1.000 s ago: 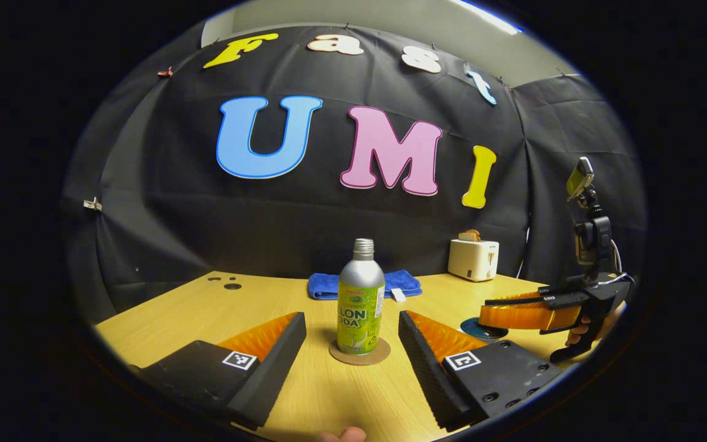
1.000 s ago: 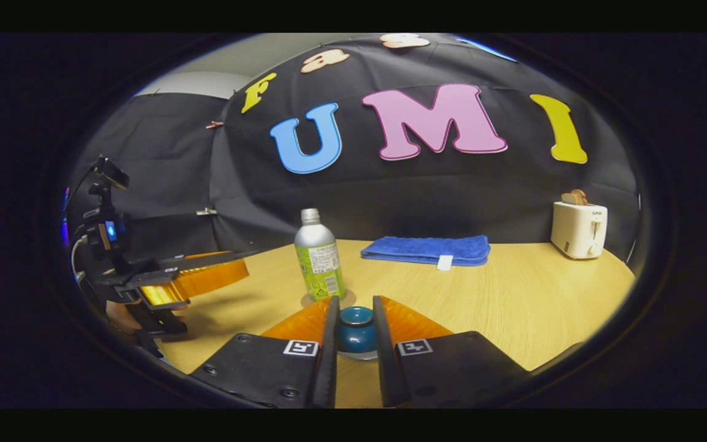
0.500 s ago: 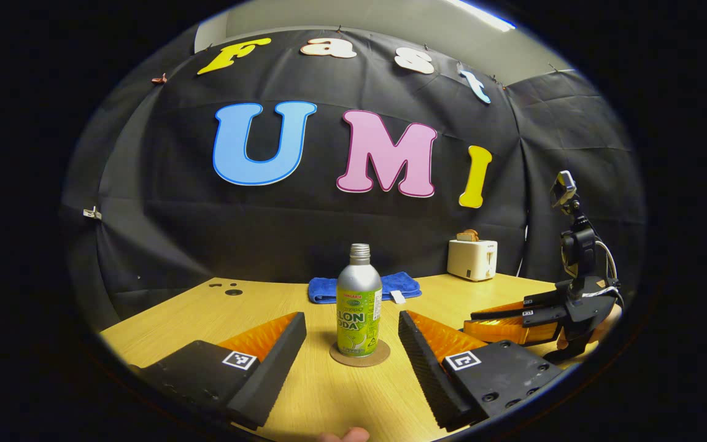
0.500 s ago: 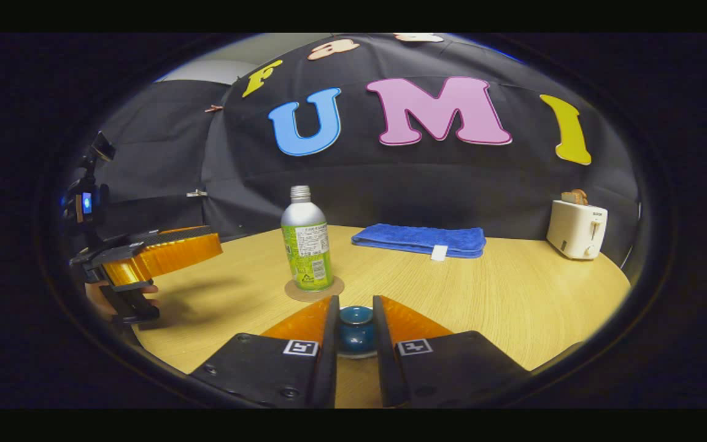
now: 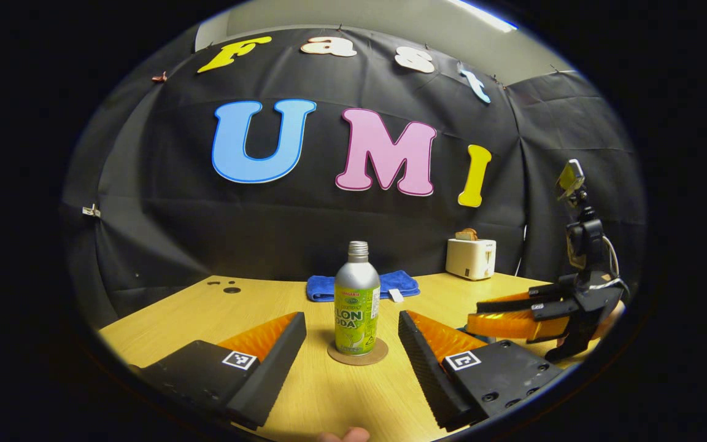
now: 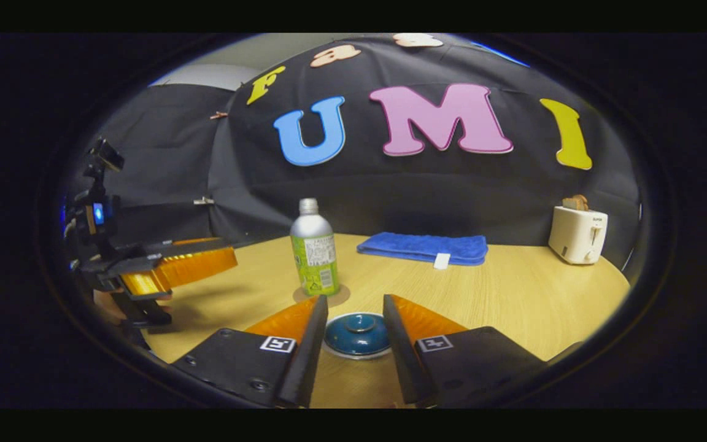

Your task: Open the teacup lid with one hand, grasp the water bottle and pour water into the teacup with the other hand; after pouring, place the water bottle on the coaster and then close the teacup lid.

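Bottom center, right gripper (image 6: 355, 334) is sitting open around the teacup lid (image 6: 357, 332); left gripper (image 5: 351, 344) is hanging wide open, empty, facing the water bottle (image 5: 357, 301).

The left gripper view looks low across the worktop (image 5: 206, 307), facing the bottle (image 5: 358, 301) close ahead. The right gripper view looks from further right, tilted down over the blue lid (image 6: 357, 334). Both share the bottle (image 6: 313, 250), blue towel (image 6: 422, 247) and toaster (image 6: 577, 234).
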